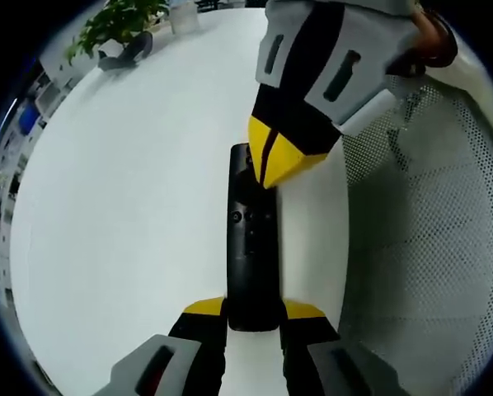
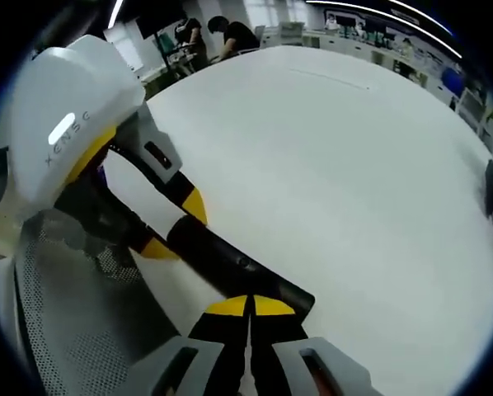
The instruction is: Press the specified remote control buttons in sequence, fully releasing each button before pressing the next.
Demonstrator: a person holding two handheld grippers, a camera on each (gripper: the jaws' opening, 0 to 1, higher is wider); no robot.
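While the long black plastic remote control [image 1: 251, 247] lies flat on the round white table [image 1: 123, 206], close to the table's edge beside the white perforated mesh chair [image 1: 444, 247], the left gripper [image 1: 253, 312] clamps its near end, one yellow-tipped jaw on each long side. Further along the body, the right gripper [image 1: 269, 165] comes down from above with its two yellow tips closed together into one point, resting on or just over the upper button area; whether it is actually pressing cannot be told. In the right gripper view the same closed tips [image 2: 248, 307] sit at the far end of the remote [image 2: 230, 266], with the left gripper [image 2: 168, 224] holding the opposite end.

The remote looks light, stiff and smooth-skinned, so it would likely slide or pivot on the slick tabletop under a push; holding it by the long sides at the tail end, clear of the buttons, seems the sound grip, and the press should need only modest force.

At the table's far edge stands a green leafy plant [image 1: 119, 21], apparently in a dark pot [image 1: 135, 49], and next to it a pale cup-like container [image 1: 183, 16] whose contents cannot be made out.
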